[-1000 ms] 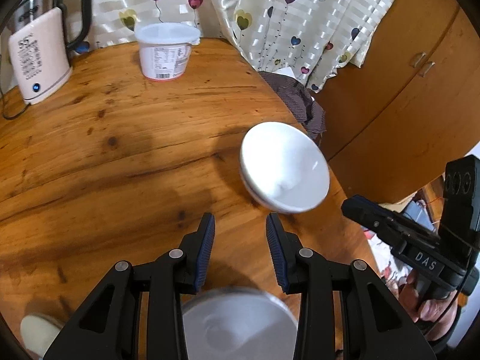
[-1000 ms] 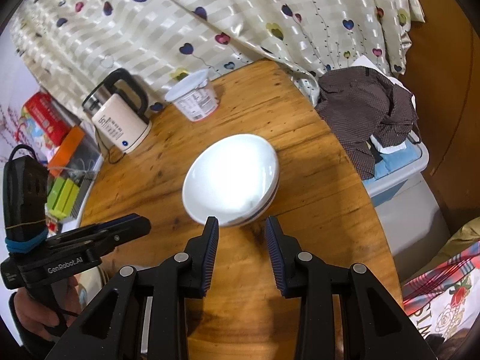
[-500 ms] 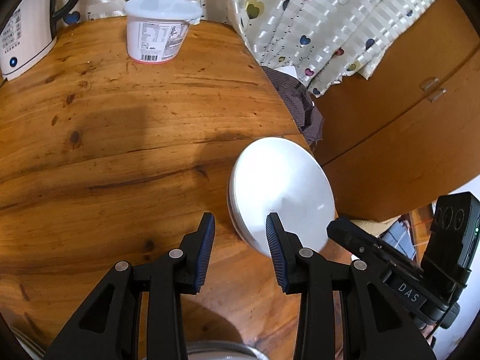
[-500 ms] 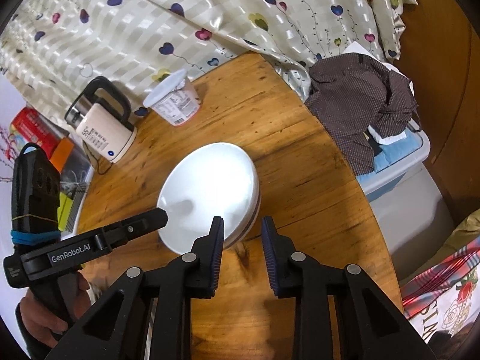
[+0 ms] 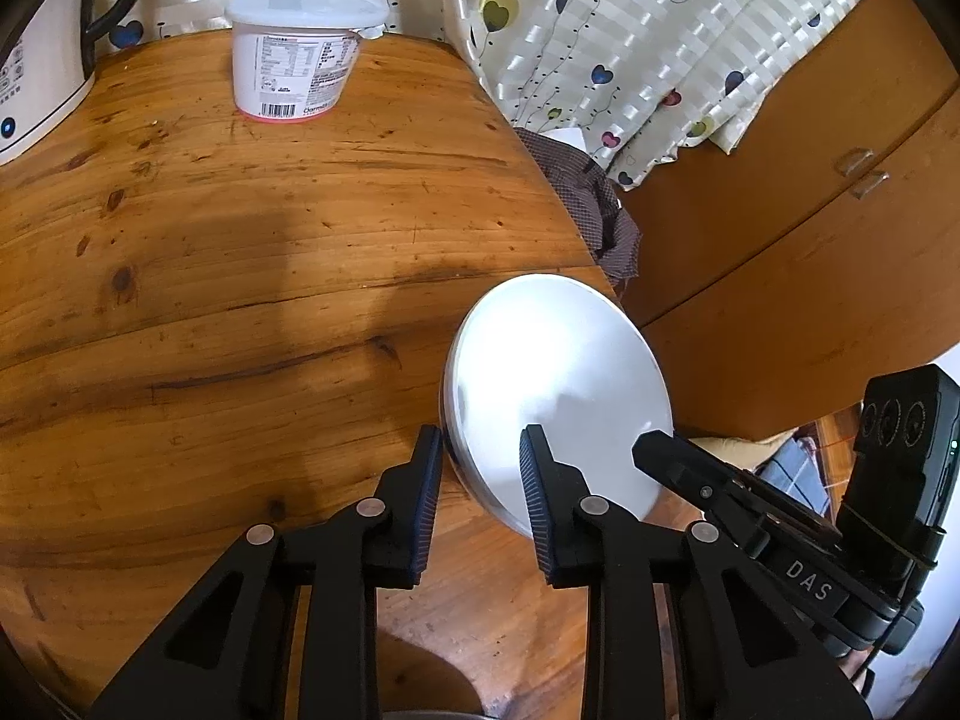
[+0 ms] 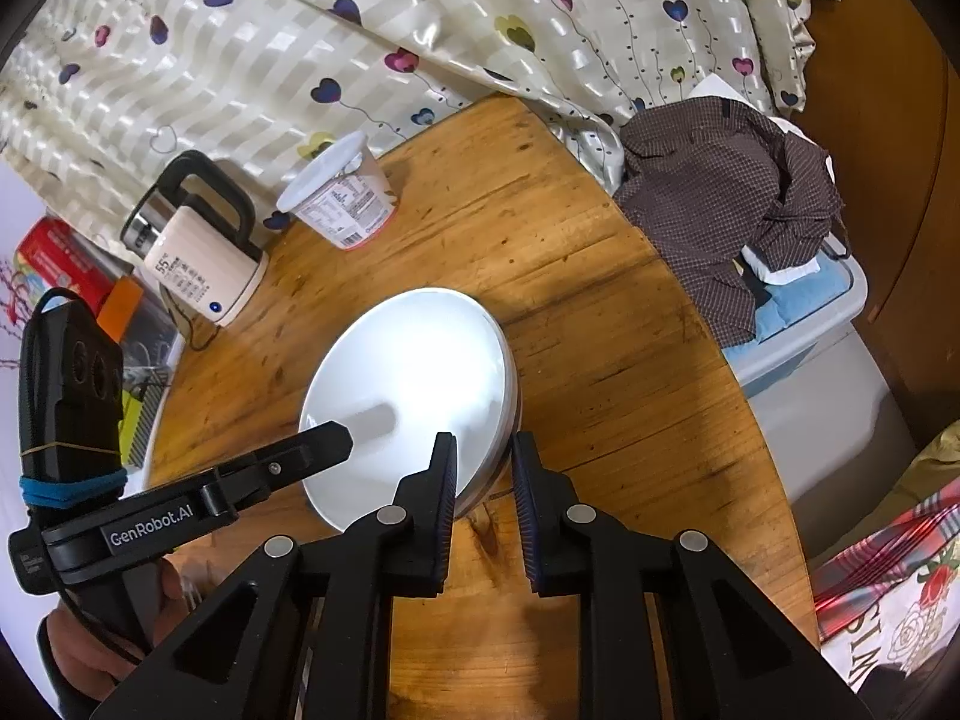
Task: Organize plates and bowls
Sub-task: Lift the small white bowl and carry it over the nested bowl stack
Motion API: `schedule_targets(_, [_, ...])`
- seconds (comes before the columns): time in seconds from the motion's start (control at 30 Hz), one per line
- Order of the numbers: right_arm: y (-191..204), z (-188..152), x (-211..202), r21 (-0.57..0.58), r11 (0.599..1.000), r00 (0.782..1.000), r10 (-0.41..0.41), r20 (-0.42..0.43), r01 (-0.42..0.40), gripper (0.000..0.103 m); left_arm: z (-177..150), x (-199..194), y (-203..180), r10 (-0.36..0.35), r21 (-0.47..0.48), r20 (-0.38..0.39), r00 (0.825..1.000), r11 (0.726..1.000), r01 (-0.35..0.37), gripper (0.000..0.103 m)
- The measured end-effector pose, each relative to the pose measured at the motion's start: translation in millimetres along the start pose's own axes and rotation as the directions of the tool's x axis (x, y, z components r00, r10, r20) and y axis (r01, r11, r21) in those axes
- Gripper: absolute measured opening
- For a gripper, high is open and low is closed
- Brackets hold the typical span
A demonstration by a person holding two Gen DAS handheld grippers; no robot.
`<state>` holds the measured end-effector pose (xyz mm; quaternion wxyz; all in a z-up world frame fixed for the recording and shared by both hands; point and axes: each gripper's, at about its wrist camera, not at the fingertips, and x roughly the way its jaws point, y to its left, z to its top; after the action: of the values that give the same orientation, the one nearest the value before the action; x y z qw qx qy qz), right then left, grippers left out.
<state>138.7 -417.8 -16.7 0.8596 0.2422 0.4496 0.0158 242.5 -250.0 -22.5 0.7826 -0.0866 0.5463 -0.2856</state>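
A stack of white bowls (image 5: 558, 396) sits near the right edge of the round wooden table (image 5: 240, 240); it also shows in the right wrist view (image 6: 414, 384). My left gripper (image 5: 480, 450) is open, its jaws straddling the stack's near-left rim, one finger inside and one outside. My right gripper (image 6: 483, 450) is open, its jaws straddling the opposite rim. Each gripper shows in the other's view, my right gripper (image 5: 660, 450) low at the right and my left gripper (image 6: 336, 438) at the left. The edge of another white dish (image 5: 432, 714) shows at the bottom.
A white lidded tub (image 5: 300, 54) and an electric kettle (image 6: 198, 258) stand at the table's far side by a heart-print curtain (image 6: 360, 30). A dark shirt (image 6: 726, 198) lies on a plastic bin (image 6: 804, 312) beside the table. A wooden cabinet (image 5: 810, 240) is to the right.
Both grippers have moved in toward the bowl stack from opposite sides and now straddle its rim. The right gripper's jaws have narrowed slightly.
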Motion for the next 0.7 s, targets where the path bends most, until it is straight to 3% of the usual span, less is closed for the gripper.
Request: schedule_targets(0.7, [23,-10,-32,-0.043,0.999,0.999,-0.001,0.040,0.002,0.018,-16,-34,-8,-0.001,0.025,0.037,0.999,1.000,0.000,0.028])
